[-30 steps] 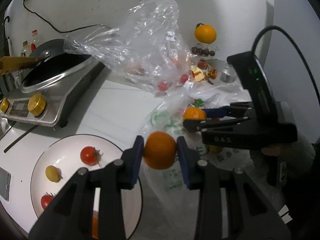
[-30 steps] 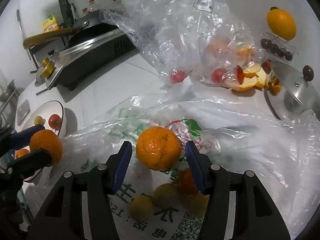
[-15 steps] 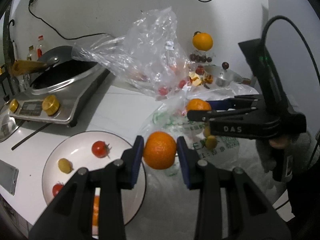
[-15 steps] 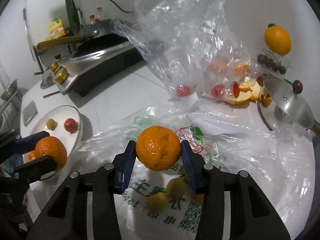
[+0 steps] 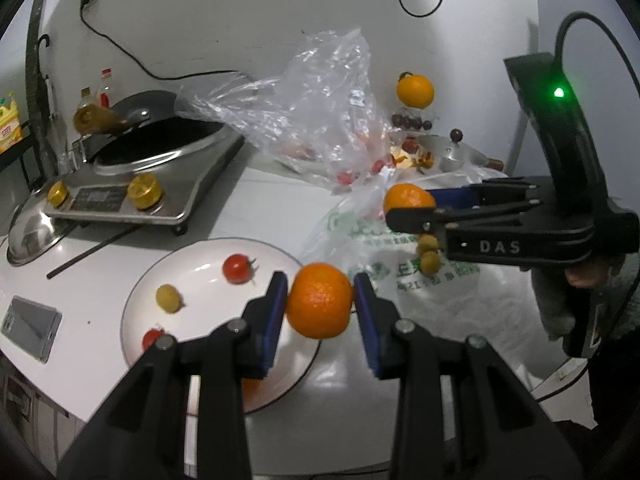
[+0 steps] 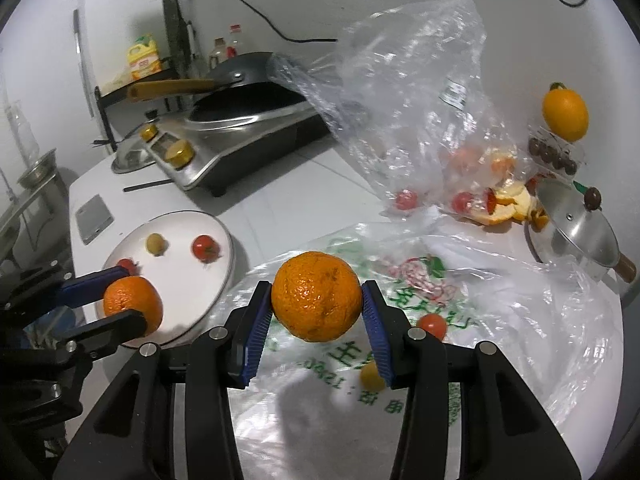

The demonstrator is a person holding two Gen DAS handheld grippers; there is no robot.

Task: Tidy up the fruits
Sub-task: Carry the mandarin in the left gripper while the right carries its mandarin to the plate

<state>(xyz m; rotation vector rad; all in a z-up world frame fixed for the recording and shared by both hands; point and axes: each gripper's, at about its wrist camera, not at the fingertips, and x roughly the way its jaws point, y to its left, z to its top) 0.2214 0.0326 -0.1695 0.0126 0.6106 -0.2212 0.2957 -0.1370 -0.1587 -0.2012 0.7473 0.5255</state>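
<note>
My left gripper (image 5: 320, 304) is shut on an orange (image 5: 319, 301) and holds it in the air over the right edge of a white plate (image 5: 200, 256). The plate holds two red cherry tomatoes (image 5: 237, 269), a small yellow-green fruit (image 5: 168, 298) and another orange partly hidden under my fingers. My right gripper (image 6: 316, 304) is shut on a second orange (image 6: 316, 295), held above a printed plastic bag (image 6: 500, 320) with small fruits (image 6: 431, 325) on it. The left gripper also shows in the right wrist view (image 6: 128, 312).
A clear plastic bag (image 5: 320, 120) with tomatoes and orange peel lies behind. An induction cooker with a black wok (image 5: 152, 168) stands at back left. A phone (image 5: 30, 326) lies left of the plate. A steel pot lid (image 6: 576, 236) and an orange on a stand (image 6: 565, 114) are at right.
Both grippers have lifted and pulled back with their oranges. The left one has shifted toward the plate; the right one has risen clear of the printed bag.
</note>
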